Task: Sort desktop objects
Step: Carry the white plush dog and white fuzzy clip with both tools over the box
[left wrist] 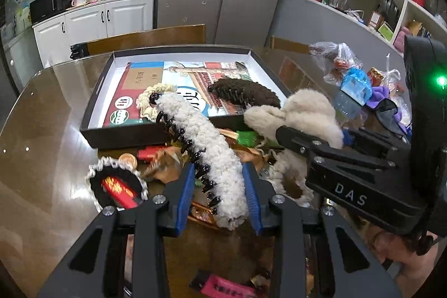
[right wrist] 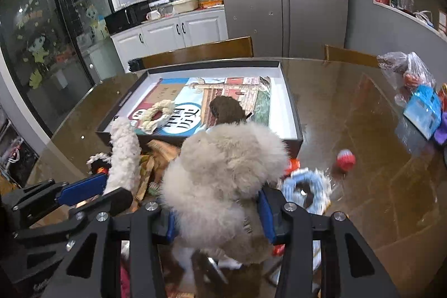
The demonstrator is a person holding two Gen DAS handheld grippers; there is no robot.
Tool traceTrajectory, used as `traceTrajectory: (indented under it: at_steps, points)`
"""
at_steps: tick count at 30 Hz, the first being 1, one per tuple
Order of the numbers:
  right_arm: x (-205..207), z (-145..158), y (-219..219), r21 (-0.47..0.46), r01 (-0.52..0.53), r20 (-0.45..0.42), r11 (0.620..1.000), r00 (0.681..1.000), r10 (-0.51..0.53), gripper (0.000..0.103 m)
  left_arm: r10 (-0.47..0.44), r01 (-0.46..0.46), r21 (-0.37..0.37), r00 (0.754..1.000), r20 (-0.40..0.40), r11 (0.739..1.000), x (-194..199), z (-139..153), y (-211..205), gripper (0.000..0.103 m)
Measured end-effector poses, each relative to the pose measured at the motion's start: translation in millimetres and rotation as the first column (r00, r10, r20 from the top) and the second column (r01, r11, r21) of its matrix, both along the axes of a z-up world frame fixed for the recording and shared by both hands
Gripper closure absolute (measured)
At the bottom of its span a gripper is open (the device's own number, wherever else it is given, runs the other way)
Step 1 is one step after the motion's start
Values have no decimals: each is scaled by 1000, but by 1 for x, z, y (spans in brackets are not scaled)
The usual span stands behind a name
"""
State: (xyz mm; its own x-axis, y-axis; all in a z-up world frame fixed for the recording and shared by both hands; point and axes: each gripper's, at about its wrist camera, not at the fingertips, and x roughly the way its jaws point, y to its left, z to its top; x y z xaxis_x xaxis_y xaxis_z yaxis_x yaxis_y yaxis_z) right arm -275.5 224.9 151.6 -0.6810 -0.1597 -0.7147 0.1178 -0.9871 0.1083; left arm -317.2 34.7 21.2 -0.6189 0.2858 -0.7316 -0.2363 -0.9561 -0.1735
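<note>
My left gripper [left wrist: 219, 193] is shut on a long white fleecy hair claw clip [left wrist: 206, 147] with black teeth, held up above the table and tilted toward the box. My right gripper [right wrist: 216, 212] is shut on a fluffy beige hair clip [right wrist: 223, 166], lifted just right of the white one. Each gripper shows in the other view, the right gripper [left wrist: 329, 136] at right and the left gripper [right wrist: 83, 190] at lower left. Ahead lies a shallow black box [left wrist: 95, 102] holding a picture book, a cream braided ring [left wrist: 152, 95] and a dark brown fuzzy clip [left wrist: 245, 91].
Small items clutter the table below the grippers: a round black-and-red crocheted piece [left wrist: 117, 186], a red lighter [left wrist: 149, 152], snack wrappers, a pale blue scrunchie [right wrist: 304, 189], a red ball [right wrist: 346, 157]. Plastic bags [left wrist: 352, 77] pile at right. Chair backs stand beyond the table's far edge.
</note>
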Motion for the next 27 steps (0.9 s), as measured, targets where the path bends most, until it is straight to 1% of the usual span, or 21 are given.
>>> traceTrajectory:
  at_steps: [2, 6, 18, 27]
  points:
    - [-10, 0, -2, 15, -3, 5, 1000, 1000, 3, 57, -7, 7, 13, 1000, 4, 1000, -11, 1, -2, 67]
    - [-29, 4, -4, 42, -9, 7, 999, 1000, 9, 57, -4, 4, -5, 1000, 2, 1000, -30, 3, -5, 67]
    - [-75, -8, -6, 58, -20, 44, 998, 999, 18, 57, 13, -13, -12, 1000, 13, 1000, -85, -2, -12, 67]
    - [-100, -4, -10, 73, -29, 34, 997, 999, 27, 57, 23, -22, -9, 999, 26, 1000, -120, -13, -15, 69]
